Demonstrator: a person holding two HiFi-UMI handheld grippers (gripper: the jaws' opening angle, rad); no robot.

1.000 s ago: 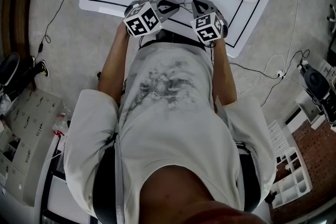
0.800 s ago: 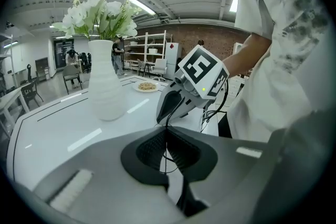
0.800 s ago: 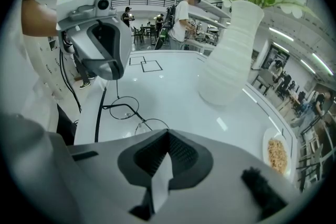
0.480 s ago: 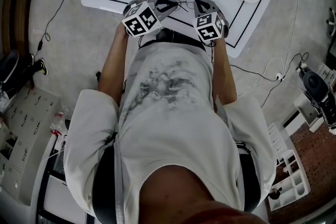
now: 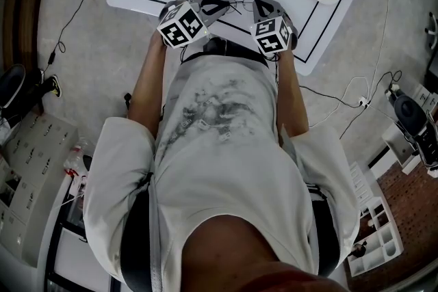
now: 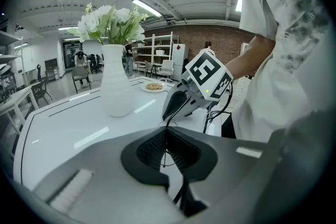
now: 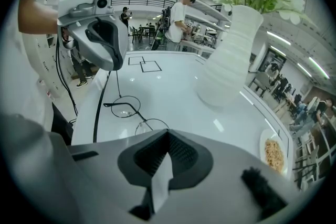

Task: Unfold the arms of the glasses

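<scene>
My left claw [image 6: 167, 132] pinches one arm [image 7: 117, 86] of the glasses [image 7: 137, 115]; right claw [image 7: 167, 138] pressed together just behind them. Unfolding barely begun, I judge.

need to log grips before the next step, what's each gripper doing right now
Left gripper: closed on a thin black arm of the glasses.
Right gripper: closed, apparently on the glasses frame by a lens.
</scene>
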